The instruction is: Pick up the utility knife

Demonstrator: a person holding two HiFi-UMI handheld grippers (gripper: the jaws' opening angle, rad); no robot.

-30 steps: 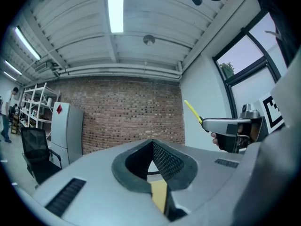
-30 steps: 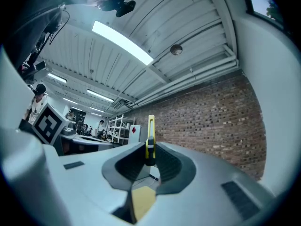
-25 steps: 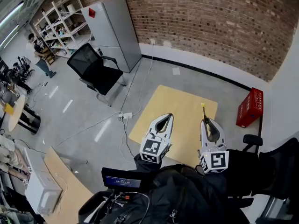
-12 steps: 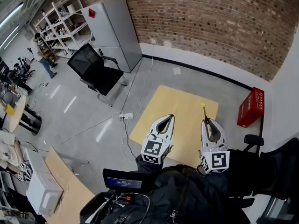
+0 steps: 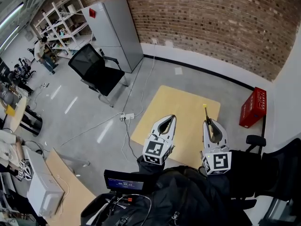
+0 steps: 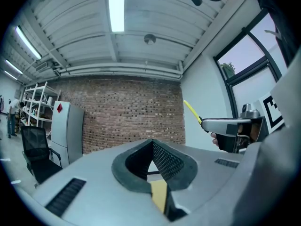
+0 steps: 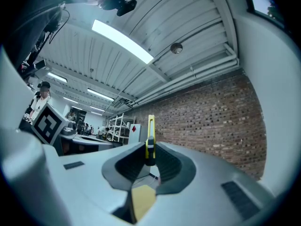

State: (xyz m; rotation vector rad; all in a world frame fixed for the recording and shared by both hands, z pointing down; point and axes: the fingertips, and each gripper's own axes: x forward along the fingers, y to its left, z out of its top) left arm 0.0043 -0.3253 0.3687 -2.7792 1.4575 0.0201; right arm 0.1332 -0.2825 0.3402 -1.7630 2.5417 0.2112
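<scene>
- Our right gripper (image 7: 149, 149) was clamped on the slim yellow plastic utility knife (image 7: 150, 126), which stood up past its tips.
- Our left gripper (image 6: 151, 147) was closed on nothing.
- We judged the knife light, stiff and slick, best gripped mid-handle.

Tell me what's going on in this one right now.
A person holds a gripper in each hand over a light wooden square table. The right gripper is shut on a slim yellow utility knife, lifted with its end poking past the jaw tips. The left gripper is shut and empty.
</scene>
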